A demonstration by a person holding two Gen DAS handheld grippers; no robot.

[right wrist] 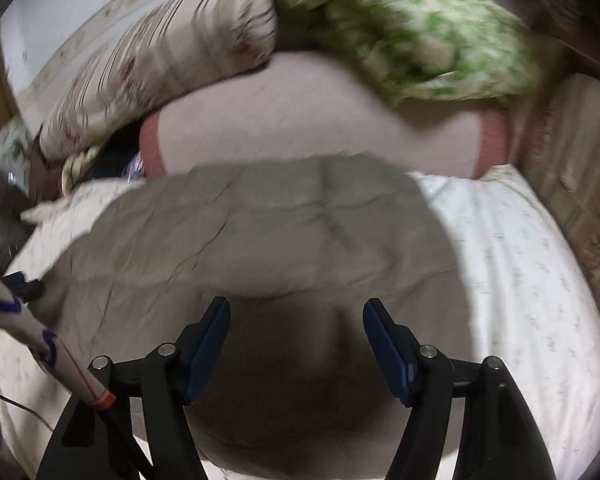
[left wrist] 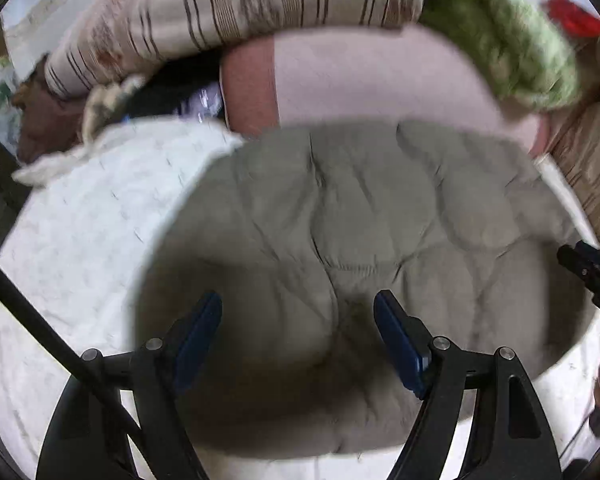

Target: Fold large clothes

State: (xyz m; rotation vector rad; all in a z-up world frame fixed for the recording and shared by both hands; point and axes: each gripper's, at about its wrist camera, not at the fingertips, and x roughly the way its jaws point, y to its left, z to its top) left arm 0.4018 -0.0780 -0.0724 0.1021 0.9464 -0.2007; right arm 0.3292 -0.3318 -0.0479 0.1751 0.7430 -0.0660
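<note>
Left tongs (left wrist: 298,340) and right tongs (right wrist: 296,344) both gape empty directly above the grey padded jacket (left wrist: 360,220), which spreads left-to-right across the bed (left wrist: 80,220).

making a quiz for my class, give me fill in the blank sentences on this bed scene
1. The quilted jacket lying on the white sheet is ____ in colour.
2. Both hand-held grippers, left and right, have their jaws ____.
3. The gripper pads are ____ in colour.
4. Behind the pink pillow lies a leafy ____ and white cushion.

Missing words: grey; open; blue; green
</note>
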